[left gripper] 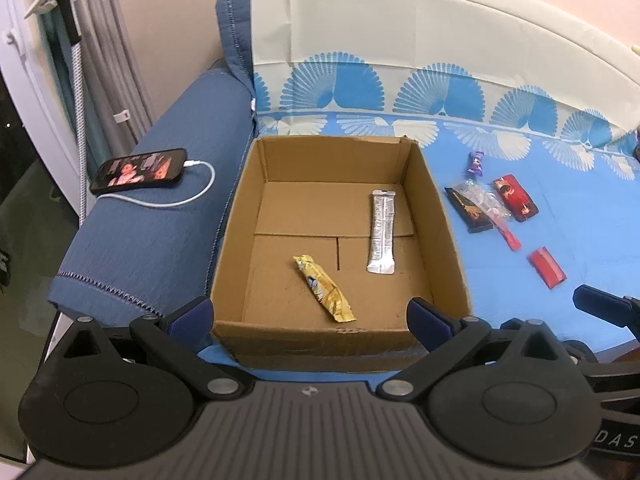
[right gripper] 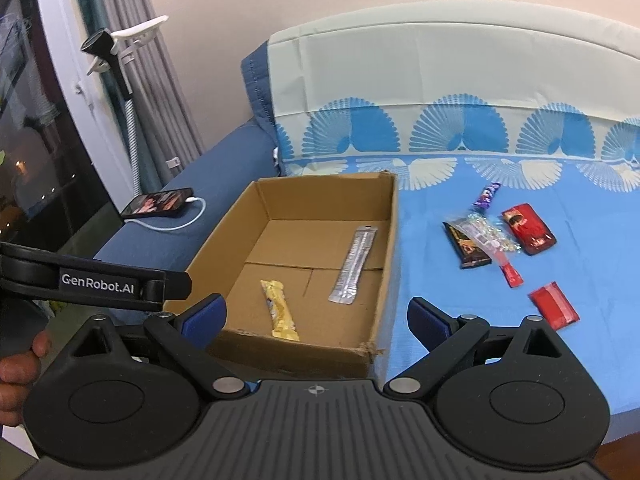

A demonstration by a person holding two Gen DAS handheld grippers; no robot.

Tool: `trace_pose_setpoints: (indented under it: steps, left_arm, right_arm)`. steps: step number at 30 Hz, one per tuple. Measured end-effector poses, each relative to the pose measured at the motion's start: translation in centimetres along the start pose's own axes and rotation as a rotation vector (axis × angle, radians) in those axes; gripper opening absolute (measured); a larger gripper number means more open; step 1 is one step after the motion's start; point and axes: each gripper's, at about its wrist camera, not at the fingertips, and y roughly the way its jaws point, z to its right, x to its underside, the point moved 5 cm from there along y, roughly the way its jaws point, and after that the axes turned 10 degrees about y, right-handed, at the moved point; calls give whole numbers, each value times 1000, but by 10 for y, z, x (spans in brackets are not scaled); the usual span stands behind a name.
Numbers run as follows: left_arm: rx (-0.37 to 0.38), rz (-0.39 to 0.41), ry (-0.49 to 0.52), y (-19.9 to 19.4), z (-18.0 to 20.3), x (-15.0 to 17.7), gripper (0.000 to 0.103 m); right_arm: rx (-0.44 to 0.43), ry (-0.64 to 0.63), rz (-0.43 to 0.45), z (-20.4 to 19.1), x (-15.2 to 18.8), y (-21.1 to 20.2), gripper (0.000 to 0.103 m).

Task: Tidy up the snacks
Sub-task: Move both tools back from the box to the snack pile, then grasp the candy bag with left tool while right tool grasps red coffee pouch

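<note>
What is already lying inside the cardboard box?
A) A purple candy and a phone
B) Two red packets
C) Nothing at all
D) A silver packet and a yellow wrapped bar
D: the cardboard box holds only a silver packet and a yellow wrapped bar on its floor.

A plain pink wall (left gripper: 172,12) rises behind a bed covered in a bright blue sheet (right gripper: 460,360) printed with fan shapes. Along the bed's far edge stands a cream-covered headboard (left gripper: 420,28). At the bed's left edge lies a dark blue bolster (left gripper: 152,216), and on it a phone (left gripper: 140,170) with a lit screen, plugged into a white cable (left gripper: 192,196). Grey curtains (right gripper: 160,92) hang at the left, beside a dark window (right gripper: 36,152) with a white frame.
</note>
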Motion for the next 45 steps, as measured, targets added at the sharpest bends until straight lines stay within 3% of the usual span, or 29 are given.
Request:
trace_pose_setpoints:
  steps: [11,21,27,32,39,45]
  left_arm:
    - [44,-20,52,19,44,-41,103]
    - [148,-60,112,67,124,-94,103]
    - [209,-143,91,133,182,-127,103]
    - [200,-232,39,210,217,-152,103]
    - [241,-364,-89,311,241,-169,103]
    - [279,-383,-155,352,254,-180,102]
  right_arm:
    - [105,114,37,74,-3,-4,98]
    - [245,244,87,171,-19,-2,98]
    - [337,269,111,234,-35,13,98]
    - [391,252,89,289,-52,49,98]
    - [392,245,37,335,-78,123,98]
    - [391,201,15,367,-99,178,98]
